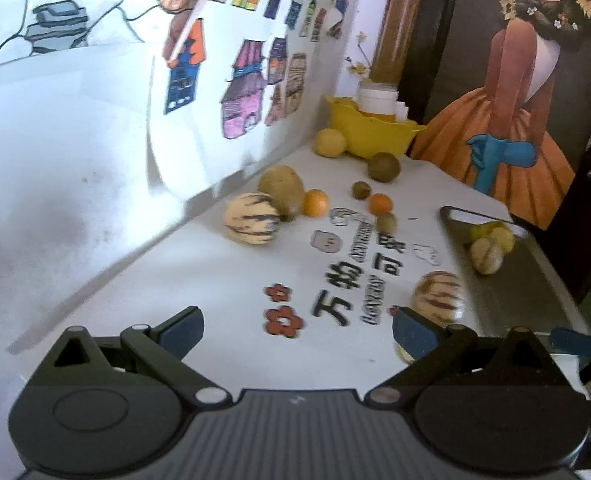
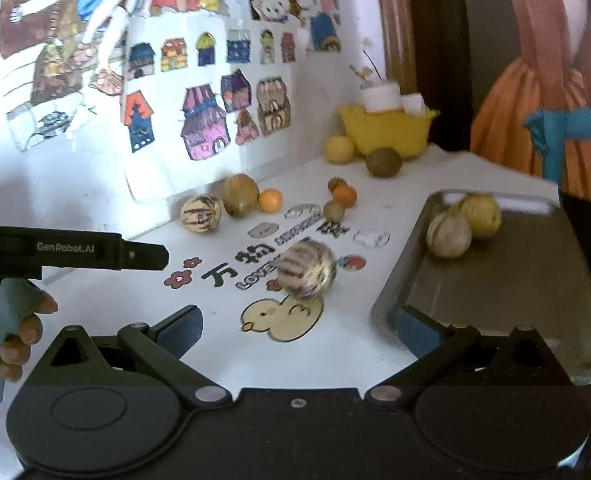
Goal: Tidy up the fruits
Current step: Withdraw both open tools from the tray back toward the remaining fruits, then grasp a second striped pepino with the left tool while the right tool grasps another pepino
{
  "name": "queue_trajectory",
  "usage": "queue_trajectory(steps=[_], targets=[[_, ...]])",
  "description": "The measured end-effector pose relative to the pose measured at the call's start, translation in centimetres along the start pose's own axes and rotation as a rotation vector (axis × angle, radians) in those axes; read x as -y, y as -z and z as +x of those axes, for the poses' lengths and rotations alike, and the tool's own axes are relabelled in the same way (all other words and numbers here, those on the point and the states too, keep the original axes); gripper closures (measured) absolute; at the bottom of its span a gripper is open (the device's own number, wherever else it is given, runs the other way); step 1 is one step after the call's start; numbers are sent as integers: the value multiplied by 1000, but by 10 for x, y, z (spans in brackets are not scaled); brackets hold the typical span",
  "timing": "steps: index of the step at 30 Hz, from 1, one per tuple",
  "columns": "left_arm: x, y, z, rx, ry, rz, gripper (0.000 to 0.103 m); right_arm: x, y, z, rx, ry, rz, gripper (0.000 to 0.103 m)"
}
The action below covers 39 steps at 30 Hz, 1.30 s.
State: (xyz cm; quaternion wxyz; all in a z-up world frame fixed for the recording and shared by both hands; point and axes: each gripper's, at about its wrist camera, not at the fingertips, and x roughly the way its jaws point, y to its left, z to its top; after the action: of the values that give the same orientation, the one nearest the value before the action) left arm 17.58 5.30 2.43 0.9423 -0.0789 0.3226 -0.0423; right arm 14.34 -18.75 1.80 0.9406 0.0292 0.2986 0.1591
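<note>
1. "genrobot.ai" in white on the black left gripper (image 2: 95, 250) body.
2. "万物" and "可爱" in black on the desk (image 1: 215, 280) cover.
3. "love", partly hidden, beneath them; remaining small print too blurred.

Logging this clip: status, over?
Left gripper and right gripper open, empty. Two fruits on tray; striped melon nearest, loose on table. Nothing in the way.
</note>
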Motion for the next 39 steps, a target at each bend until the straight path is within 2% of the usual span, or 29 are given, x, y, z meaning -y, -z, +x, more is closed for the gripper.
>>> queue_trajectory(steps=[5,15,26,32,39], targets=[[-12,-6,11,17,-31,29,0,-13,7,21,-25,15,95,1],[-23,-21,48,43,-43,100,0,-27,-2,59,-40,71,114,1],[-24,-37,91,31,-46,159,0,-19,-14,94,-57,106,171,16],[-18,-43,109,23,-54,178,1,-17,-19,106,-59,89,154,20],[-21,-51,124,8,-58,127,4,-15,-23,112,-51,107,140,33]])
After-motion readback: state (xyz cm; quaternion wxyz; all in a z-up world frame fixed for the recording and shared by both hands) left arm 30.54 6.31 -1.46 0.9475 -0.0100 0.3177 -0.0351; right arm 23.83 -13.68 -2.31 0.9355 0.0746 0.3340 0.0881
